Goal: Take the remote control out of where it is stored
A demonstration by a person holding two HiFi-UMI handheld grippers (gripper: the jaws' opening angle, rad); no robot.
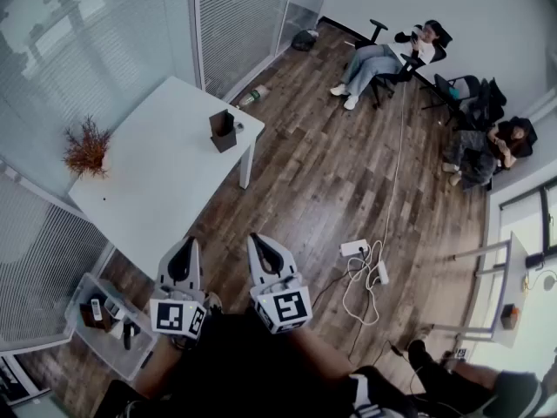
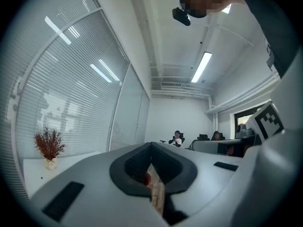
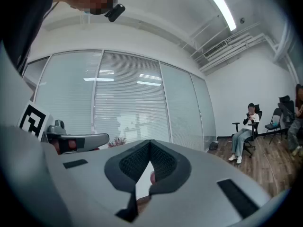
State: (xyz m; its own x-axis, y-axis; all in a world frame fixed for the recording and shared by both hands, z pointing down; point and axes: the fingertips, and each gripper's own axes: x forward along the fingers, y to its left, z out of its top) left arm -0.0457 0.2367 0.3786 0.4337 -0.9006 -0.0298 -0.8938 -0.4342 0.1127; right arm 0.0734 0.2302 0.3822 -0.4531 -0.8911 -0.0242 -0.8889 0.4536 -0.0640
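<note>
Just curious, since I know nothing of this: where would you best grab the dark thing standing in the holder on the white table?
Grip the dark thing by its top end, which pokes above the holder; the walls cover the rest. It stands about upright, so come straight down from above, I'd judge.

No text, brand name, number or sign is legible in any view. The only printed marks are black-and-white square marker patterns on the white cube (image 1: 178, 317) of the left gripper (image 1: 184, 249) and on the matching cube (image 1: 287, 306) of the right gripper (image 1: 259, 242), at the near edge of the scene; they carry no letters or digits. Any print on the small items in the clear plastic bin (image 1: 96, 348) at near left is too small to read.
</note>
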